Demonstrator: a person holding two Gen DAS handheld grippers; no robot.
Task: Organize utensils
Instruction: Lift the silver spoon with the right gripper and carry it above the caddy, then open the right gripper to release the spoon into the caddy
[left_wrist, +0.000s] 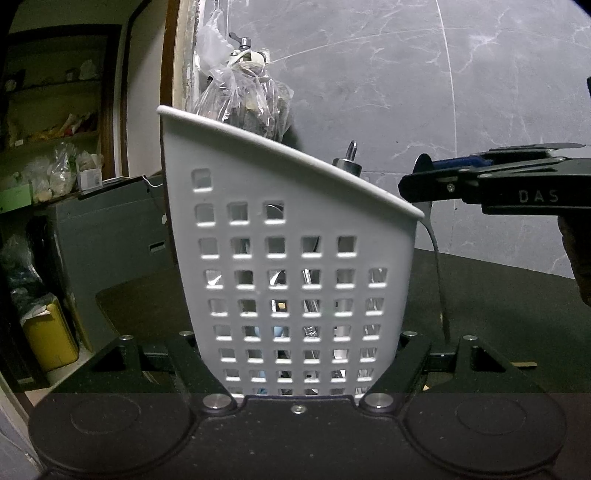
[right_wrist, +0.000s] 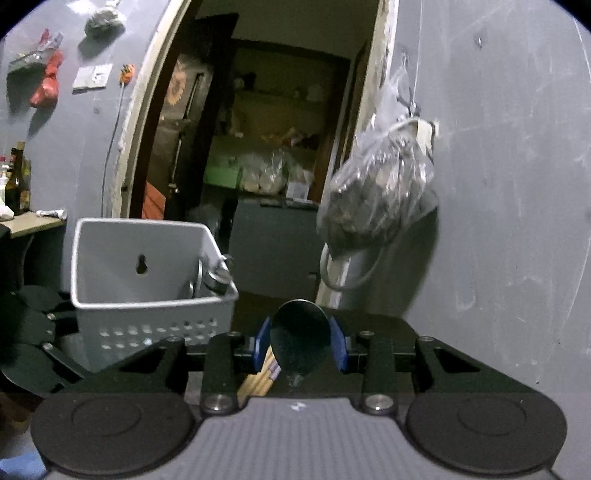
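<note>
At far left of the left wrist view, a dim back room holds shelves (left_wrist: 55, 133) stacked with bags and packets too dark to identify, and a yellow tub (left_wrist: 50, 336) stands on the floor below them. In the middle stands the white perforated caddy (left_wrist: 288, 258), clenched at its base between the two fingers of the left tool (left_wrist: 301, 369). Through its square holes show slivers of metal utensils and something pale blue, but none can be told apart; a steel handle tip (left_wrist: 349, 160) pokes above the slanted rim. Behind the caddy hangs a clear plastic bag (left_wrist: 243, 99) with blurred contents, on the grey marbled wall. At right, the right tool (left_wrist: 428, 177) comes in sideways, grasping a metal spoon (left_wrist: 437, 266) by its bowl between blue pads; the handle hangs down just beside the caddy's low corner, over the dark tabletop (left_wrist: 517, 295). The letters "DAS" are moulded on that tool's finger. A hand at the far right edge is cut off.

The right wrist view, going left to right, shows bottles on a side shelf, the caddy with a keyhole slot in its back wall and utensil tops at its right end, then the spoon's bowl pinched upright in the pads, its handle hidden below.
</note>
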